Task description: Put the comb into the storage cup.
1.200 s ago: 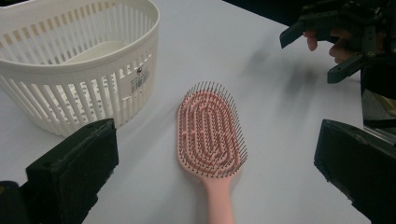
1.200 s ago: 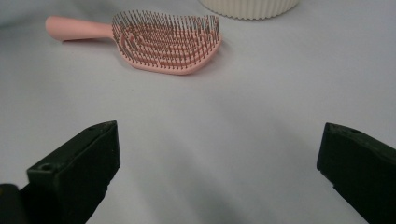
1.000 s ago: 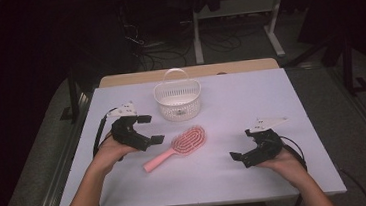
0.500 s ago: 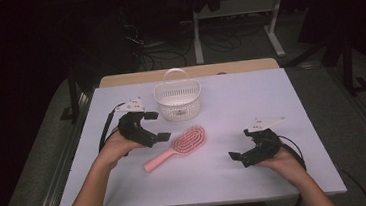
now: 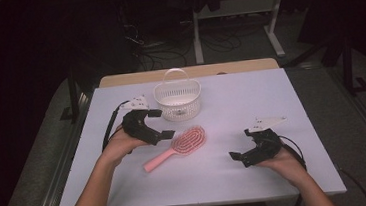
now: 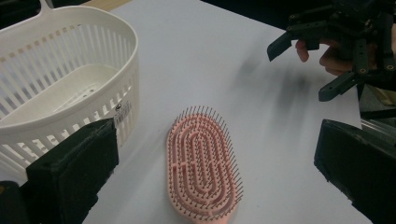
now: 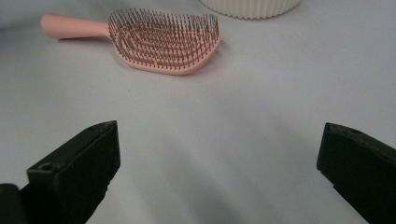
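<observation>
Matt plastic — pink hairbrush (image 6: 203, 165), slatted white basket (image 6: 56, 88).

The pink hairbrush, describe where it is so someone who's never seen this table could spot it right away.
Start at the white tabletop and find the white slatted basket near its far edge. Just in front of that basket, between the left gripper and the right gripper, lies the hairbrush, bristles up. It is the one pink thing there, with an oval head and a slim handle pointing toward the person.
</observation>
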